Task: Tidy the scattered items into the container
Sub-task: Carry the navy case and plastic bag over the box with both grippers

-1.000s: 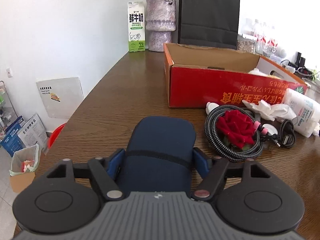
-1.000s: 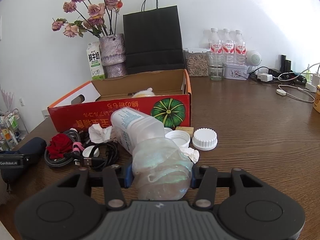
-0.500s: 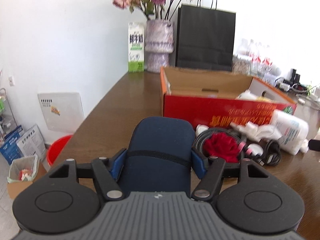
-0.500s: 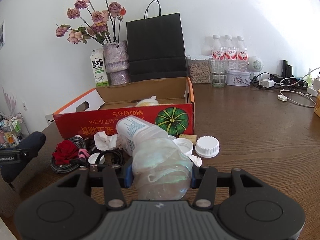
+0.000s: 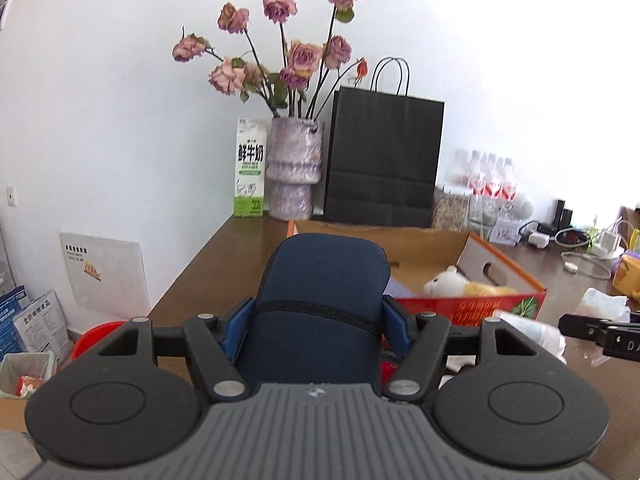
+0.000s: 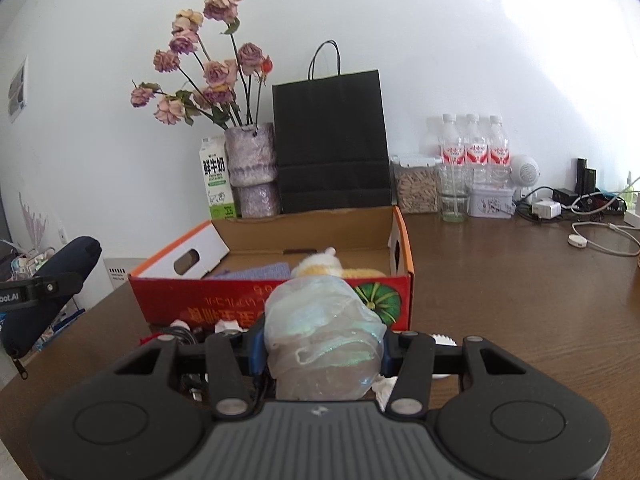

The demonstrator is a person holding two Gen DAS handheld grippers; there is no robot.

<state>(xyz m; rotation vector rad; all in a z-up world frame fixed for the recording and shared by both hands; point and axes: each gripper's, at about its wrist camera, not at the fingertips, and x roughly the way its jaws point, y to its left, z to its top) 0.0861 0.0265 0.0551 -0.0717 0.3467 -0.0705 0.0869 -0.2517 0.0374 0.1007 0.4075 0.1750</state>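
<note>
My left gripper (image 5: 316, 316) is shut on a navy blue zip pouch (image 5: 320, 276) and holds it in the air in front of the red cardboard box (image 5: 500, 266). In the right wrist view the same pouch (image 6: 68, 260) hangs at the far left. My right gripper (image 6: 324, 346) is shut on a clear packet of pale masks (image 6: 324, 320), raised just before the box front (image 6: 224, 306). Inside the box lie a white and yellow plush toy (image 6: 320, 264) and a blue-grey cloth (image 6: 256, 270).
Behind the box stand a vase of dried roses (image 6: 250, 168), a milk carton (image 6: 216, 178) and a black paper bag (image 6: 332, 140). Water bottles (image 6: 474, 148), jars and chargers with cables (image 6: 580, 216) line the back right. Cables and white caps (image 6: 442, 340) lie under my grippers. A red bin (image 5: 96, 340) sits on the floor.
Both grippers have risen with their loads. The left one lifted the pouch off the table and tipped upward, and the box interior has come into view.
</note>
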